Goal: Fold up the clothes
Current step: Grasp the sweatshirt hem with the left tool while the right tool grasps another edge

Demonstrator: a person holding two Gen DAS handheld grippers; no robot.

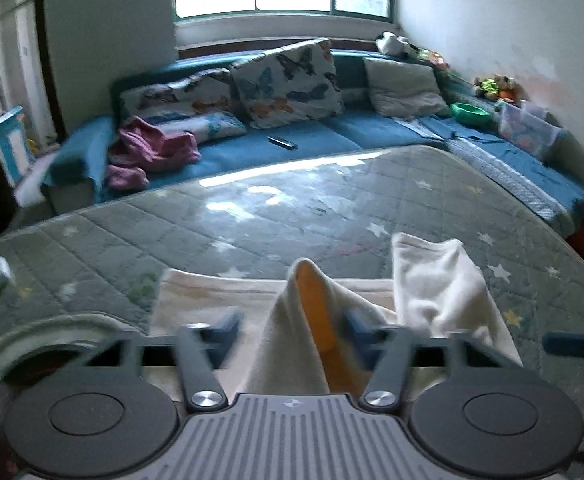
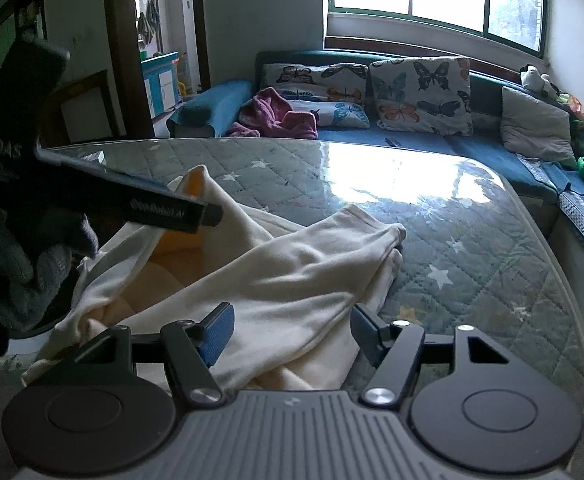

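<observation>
Left wrist view: left gripper (image 1: 292, 326) w/ cream garment (image 1: 432, 280) tented between pads, jaws apart, not clamped. Garment lies near edge of quilted table (image 1: 252, 216). Risk: thin fold may slip out on lift. Right wrist view adds right gripper (image 2: 292, 330), jaws apart astride fabric, plus gloved hand (image 2: 16, 264).
</observation>
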